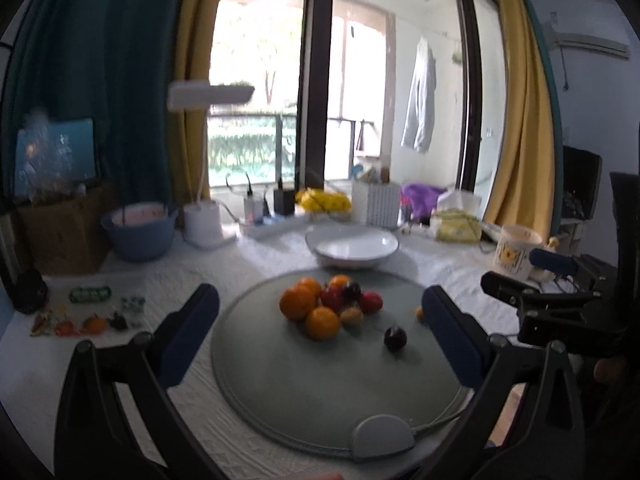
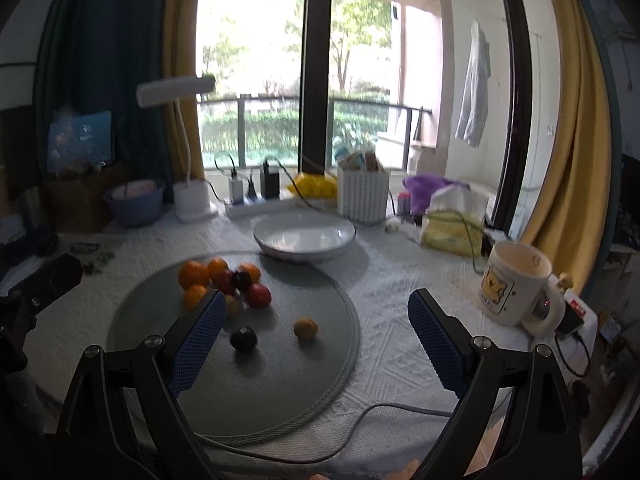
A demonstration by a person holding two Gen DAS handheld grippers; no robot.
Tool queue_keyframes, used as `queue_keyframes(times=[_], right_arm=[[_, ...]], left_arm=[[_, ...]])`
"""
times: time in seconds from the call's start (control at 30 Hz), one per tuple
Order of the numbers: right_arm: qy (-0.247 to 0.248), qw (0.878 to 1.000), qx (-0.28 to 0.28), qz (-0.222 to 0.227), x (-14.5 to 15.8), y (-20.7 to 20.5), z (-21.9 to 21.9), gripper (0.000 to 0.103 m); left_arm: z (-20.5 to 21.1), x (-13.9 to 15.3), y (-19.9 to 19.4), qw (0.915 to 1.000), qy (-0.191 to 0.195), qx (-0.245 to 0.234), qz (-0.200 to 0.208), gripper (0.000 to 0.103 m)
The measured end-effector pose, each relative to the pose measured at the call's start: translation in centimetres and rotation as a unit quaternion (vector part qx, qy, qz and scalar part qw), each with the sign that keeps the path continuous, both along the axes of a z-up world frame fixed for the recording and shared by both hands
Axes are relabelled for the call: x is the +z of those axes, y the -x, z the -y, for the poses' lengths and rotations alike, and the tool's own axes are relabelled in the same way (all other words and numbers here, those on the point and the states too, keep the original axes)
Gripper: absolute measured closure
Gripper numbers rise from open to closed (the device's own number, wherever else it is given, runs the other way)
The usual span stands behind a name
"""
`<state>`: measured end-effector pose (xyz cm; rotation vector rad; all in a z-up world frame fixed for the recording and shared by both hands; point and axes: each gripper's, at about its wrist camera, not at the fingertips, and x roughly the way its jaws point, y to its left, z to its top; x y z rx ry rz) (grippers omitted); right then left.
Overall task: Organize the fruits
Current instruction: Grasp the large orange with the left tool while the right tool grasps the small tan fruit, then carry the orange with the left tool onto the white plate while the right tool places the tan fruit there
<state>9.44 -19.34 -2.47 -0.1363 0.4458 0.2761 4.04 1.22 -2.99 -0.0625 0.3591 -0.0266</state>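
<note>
Pre-grasp: both grippers' fingers apart, empty. Next: pick dark round plum; carry to white ceramic bowl at 12 o'clock.

A mug, white basket and desk lamp stand on the table.

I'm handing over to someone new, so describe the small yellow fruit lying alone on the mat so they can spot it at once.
Start at the round grey mat in front of the white bowl. A fruit pile sits on its far left part; nearer and to the right lie two loose fruits. The yellow fruit is the right one, small and pale orange-yellow, apart from the dark plum on its left.
</note>
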Motion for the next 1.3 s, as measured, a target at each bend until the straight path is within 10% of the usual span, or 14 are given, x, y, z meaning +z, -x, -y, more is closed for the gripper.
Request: queue_keyframes(times=[0.4, 1.0, 1.3], right_arm=[[0.001, 0.995, 0.009, -0.100, -4.3, -5.4, -0.2, 0.023], [-0.009, 0.983, 0.041, -0.176, -7.8, -10.2, -0.6, 0.050], [0.003, 0.981, 0.050, -0.190, -8.5, -11.1, -1.0, 0.076]], left_arm=[[0.6, -3.5, -6.4, 0.9945, -0.007, -0.019, -0.103, 0.002], [0.5, -8.2, -14.1, 0.9711, 0.009, -0.018, -0.238, 0.051], [0.5, -8.1, -14.6, 0.9693, 0.023, -0.029, -0.243, 0.063]])
